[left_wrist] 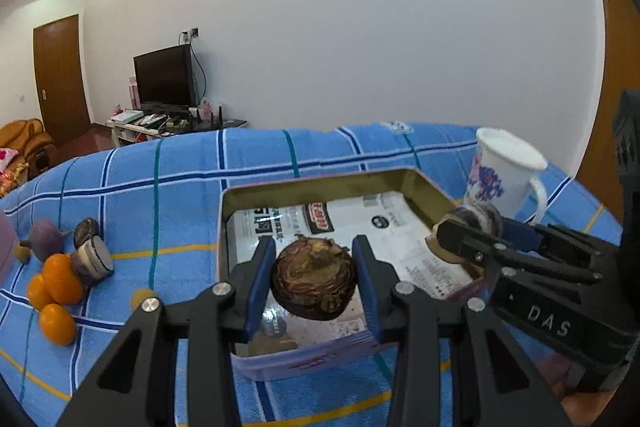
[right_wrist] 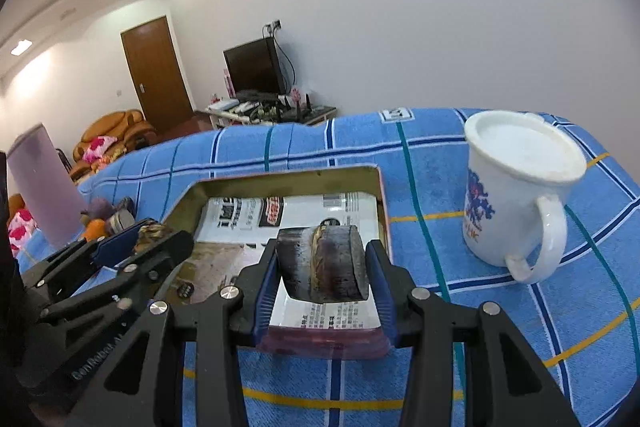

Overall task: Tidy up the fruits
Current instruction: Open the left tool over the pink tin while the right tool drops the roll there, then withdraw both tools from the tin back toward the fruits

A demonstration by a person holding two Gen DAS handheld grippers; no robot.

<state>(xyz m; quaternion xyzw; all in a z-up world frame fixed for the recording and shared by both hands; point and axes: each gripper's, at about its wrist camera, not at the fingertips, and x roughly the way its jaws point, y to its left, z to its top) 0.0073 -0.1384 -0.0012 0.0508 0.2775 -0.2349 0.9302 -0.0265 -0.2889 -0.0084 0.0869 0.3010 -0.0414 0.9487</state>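
Flanking tin [right_wrist: 382, 203]: mug [right_wrist: 516, 195], loose fruit pile [left_wrist: 60, 267].

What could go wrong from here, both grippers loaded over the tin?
1. The left gripper and right gripper converge over the same open metal tin; their fingers could collide.
2. The round brown fruit is pinched only at its sides and could slip.
3. The white floral mug stands just beside the tin; the right gripper could knock it when withdrawing.

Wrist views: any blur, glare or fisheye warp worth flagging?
Left wrist view: round dark-brown fruit in the left gripper sharp, blue plaid cloth bowed, ceiling lights blown out. Right wrist view: white floral mug leans from distortion; black vignette at corners.
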